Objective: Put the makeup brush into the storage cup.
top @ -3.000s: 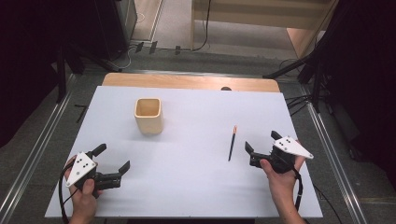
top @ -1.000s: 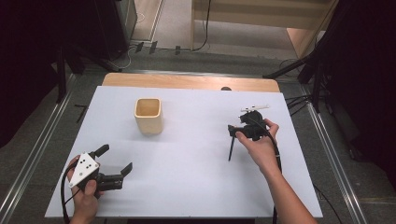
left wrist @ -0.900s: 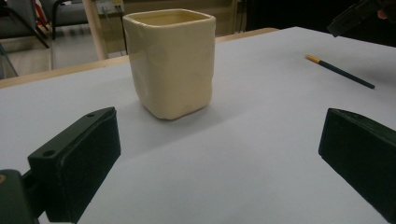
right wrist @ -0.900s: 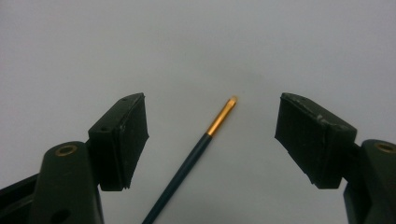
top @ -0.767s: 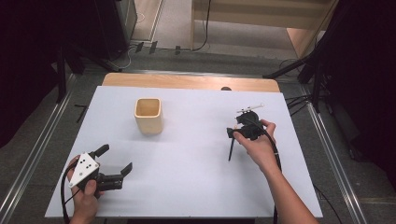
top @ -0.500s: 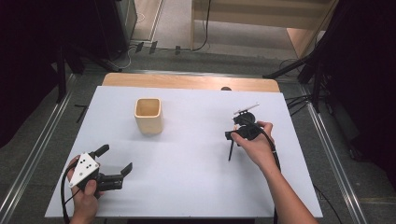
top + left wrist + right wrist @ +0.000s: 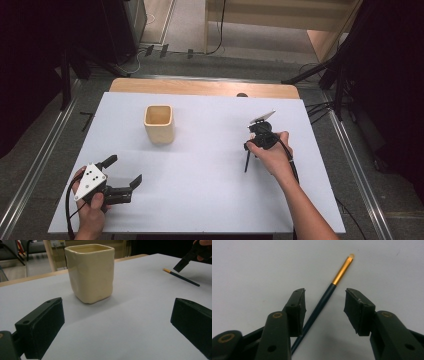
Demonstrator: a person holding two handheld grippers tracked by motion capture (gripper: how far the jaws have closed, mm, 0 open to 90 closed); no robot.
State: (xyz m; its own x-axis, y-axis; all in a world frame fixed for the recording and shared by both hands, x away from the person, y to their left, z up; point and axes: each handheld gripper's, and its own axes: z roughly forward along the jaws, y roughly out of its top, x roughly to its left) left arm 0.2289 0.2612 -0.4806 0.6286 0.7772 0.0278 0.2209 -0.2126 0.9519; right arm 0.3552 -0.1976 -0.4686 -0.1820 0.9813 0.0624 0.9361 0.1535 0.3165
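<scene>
A dark blue pencil (image 7: 322, 303) with a gold ferrule lies flat on the white table (image 7: 200, 170). My right gripper (image 7: 325, 296) is open and tipped down over it, one jaw on each side of the shaft, neither touching it. In the high view the pencil (image 7: 247, 162) pokes out toward the front from under the right gripper (image 7: 251, 142). My left gripper (image 7: 124, 169) is open near the front left corner with nothing between its jaws. It faces a cream square cup (image 7: 90, 272), which stands upright and apart from it.
The cup (image 7: 159, 123) stands left of centre toward the back. In the left gripper view the pencil (image 7: 181, 277) lies at the far right under the other hand's jaw. A wooden strip (image 7: 200, 87) borders the table's far edge.
The right hand has come from the table's right front in to the pencil, tipping its gripper down over it. The left gripper has stayed where it was.
</scene>
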